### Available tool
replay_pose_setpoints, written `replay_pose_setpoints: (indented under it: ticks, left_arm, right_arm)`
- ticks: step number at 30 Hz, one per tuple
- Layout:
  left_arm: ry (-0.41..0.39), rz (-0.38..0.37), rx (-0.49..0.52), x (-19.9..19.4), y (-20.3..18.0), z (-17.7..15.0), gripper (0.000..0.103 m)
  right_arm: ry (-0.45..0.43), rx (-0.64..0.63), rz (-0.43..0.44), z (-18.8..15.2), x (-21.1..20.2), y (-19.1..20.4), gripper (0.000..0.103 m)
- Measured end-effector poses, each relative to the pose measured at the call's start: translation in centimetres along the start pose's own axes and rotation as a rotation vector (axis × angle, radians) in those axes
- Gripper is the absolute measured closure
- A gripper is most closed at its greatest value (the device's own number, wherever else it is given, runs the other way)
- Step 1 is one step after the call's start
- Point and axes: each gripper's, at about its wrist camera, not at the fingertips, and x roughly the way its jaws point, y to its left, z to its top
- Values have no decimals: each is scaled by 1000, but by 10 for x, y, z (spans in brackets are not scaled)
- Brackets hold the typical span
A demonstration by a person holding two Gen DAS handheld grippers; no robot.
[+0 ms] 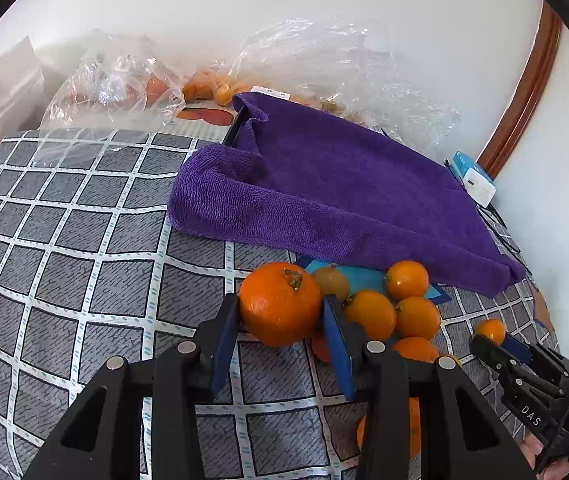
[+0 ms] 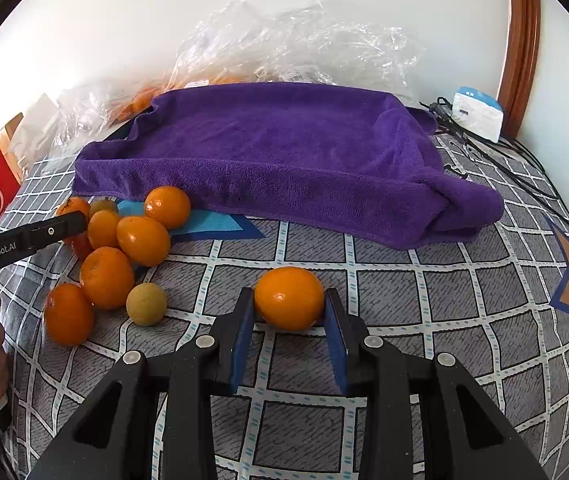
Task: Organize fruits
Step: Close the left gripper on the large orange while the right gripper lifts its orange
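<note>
Left tool (image 1: 280, 312) clamps the big orange (image 1: 279, 304), right tool (image 2: 289, 304) the small orange (image 2: 289, 298) mid-worktop — smooth, round, firm-ish, so grip the widest part gently.

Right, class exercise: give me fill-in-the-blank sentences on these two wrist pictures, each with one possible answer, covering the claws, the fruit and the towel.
1. The left claw grips a large ____ with a green stem.
2. The towel draped behind the fruit is ____ in colour.
3. The small orange in the right claw sits ____ from the fruit pile.
4. The tablecloth has a ____ pattern.

Missing words: orange; purple; apart; grid
</note>
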Motion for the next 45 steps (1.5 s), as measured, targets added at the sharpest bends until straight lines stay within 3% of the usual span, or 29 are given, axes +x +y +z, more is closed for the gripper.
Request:
replay_pose_setpoints:
  ticks: [5, 9, 22, 34, 45]
  left_arm:
    - [-24, -18, -36, -7, 5, 0, 64]
    - [-44, 27, -25, -10, 6, -1, 64]
    - [-8, 62, -48, -2, 9, -4, 61]
    - [-28, 62, -69, -1, 9, -6, 63]
    - [-121, 75, -87, -20, 12, -7, 63]
  right_arm:
    - [-2, 4, 0, 0, 0, 0, 69]
    - [-4, -2, -1, 0, 0, 0, 69]
    - [-1, 17, -3, 0, 1, -3, 69]
    - [-6, 33, 10, 0, 1, -6, 69]
    - [-33, 53, 34, 0, -4, -10, 69]
